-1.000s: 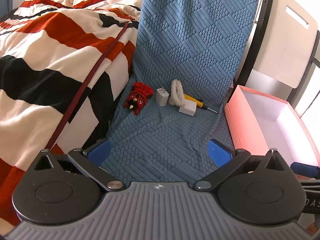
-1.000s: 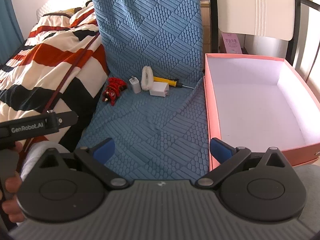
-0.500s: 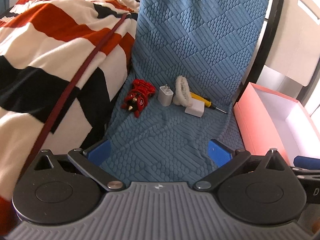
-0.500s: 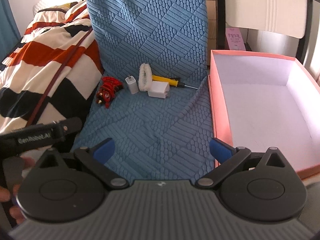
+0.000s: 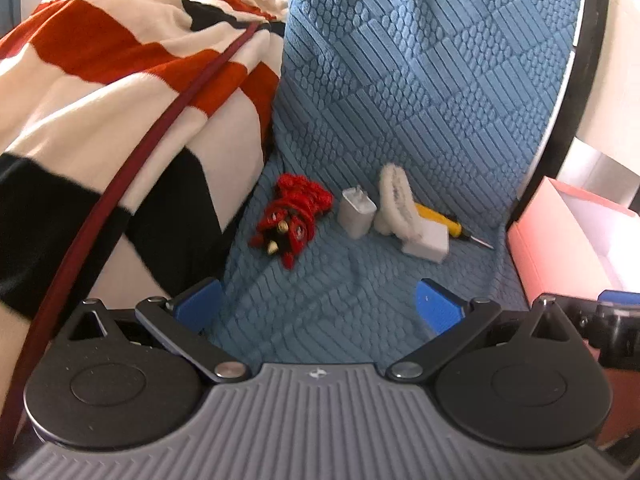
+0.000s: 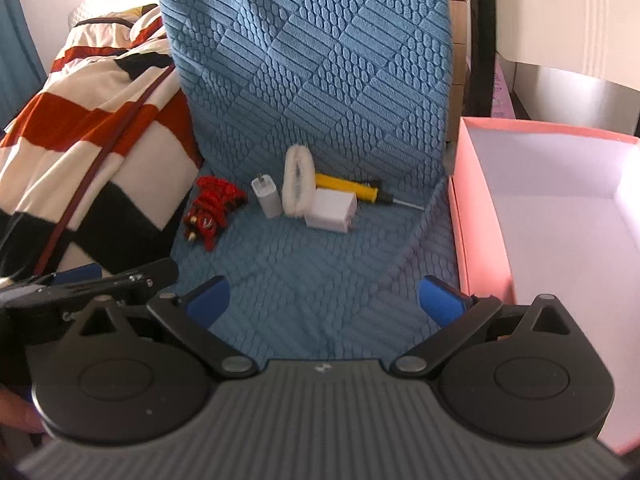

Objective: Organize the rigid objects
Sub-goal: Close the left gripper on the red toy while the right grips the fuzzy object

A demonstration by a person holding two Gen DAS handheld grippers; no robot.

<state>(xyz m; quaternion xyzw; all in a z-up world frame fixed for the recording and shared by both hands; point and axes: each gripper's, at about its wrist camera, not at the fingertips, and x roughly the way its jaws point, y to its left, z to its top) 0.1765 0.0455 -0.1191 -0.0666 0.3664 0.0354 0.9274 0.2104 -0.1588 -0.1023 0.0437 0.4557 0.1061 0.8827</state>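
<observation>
The yellow screwdriver (image 6: 347,191) is half buried: its handle end runs behind the white brush (image 6: 295,185) and the bigger white charger (image 6: 331,212). The pink box (image 6: 480,240) gets chopped off by the right edge in both views, so its far side never shows. The red toy (image 5: 294,216) is too small and fuzzy to make out what it actually is.

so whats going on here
A person holds two open grippers, left and right, over a blue mat, gripping nothing. A red toy, two white chargers, a white brush and a yellow screwdriver lie untouched. The pink box looks empty.
</observation>
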